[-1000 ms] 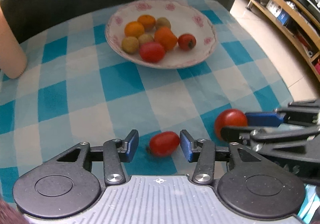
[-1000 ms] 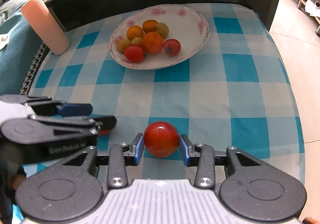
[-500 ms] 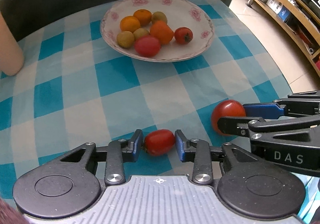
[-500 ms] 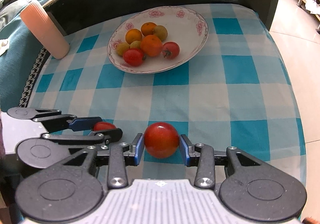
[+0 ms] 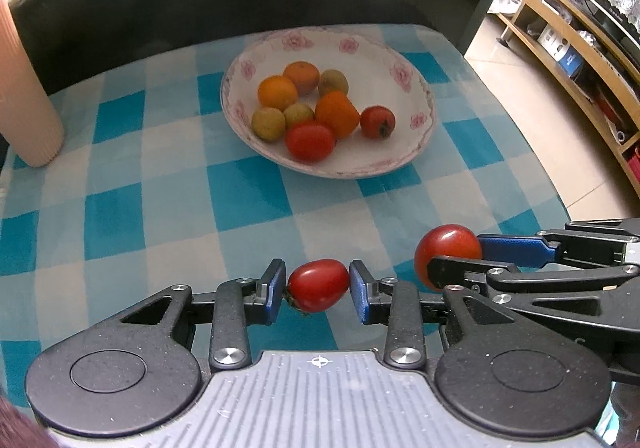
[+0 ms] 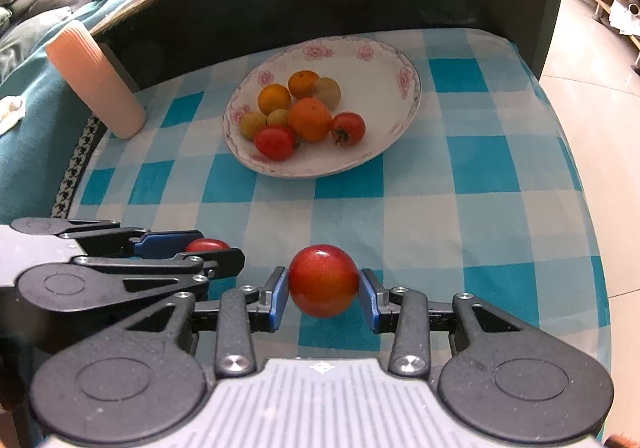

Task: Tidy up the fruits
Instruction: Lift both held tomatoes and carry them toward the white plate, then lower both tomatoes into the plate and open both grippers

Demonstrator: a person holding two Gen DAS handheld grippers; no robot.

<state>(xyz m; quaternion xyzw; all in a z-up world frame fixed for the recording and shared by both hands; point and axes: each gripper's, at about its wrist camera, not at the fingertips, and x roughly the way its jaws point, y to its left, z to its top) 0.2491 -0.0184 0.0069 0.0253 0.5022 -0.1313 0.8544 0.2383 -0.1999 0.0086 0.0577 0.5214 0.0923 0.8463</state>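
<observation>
My left gripper [image 5: 318, 284] is shut on a small oval red tomato [image 5: 317, 285] and holds it above the checked cloth. My right gripper [image 6: 323, 282] is shut on a rounder red tomato [image 6: 323, 280], also lifted. Each shows in the other view: the right gripper's tomato [image 5: 446, 250] at right, the left gripper's tomato [image 6: 207, 245] at left. Ahead, a white flowered plate [image 5: 384, 164] [image 6: 384, 144] holds several fruits: oranges, small yellow-green fruits and two red tomatoes.
A blue-and-white checked cloth [image 5: 248, 192] covers the table. A ribbed pink cup [image 5: 24, 104] [image 6: 96, 88] stands at the far left. A dark raised wall [image 6: 320, 0] runs behind the plate. The table's edge drops to the floor at right.
My left gripper closed on the oval tomato and lifted it off the cloth. Both grippers rose and pulled back, so the plate looks farther away. The right gripper kept its tomato.
</observation>
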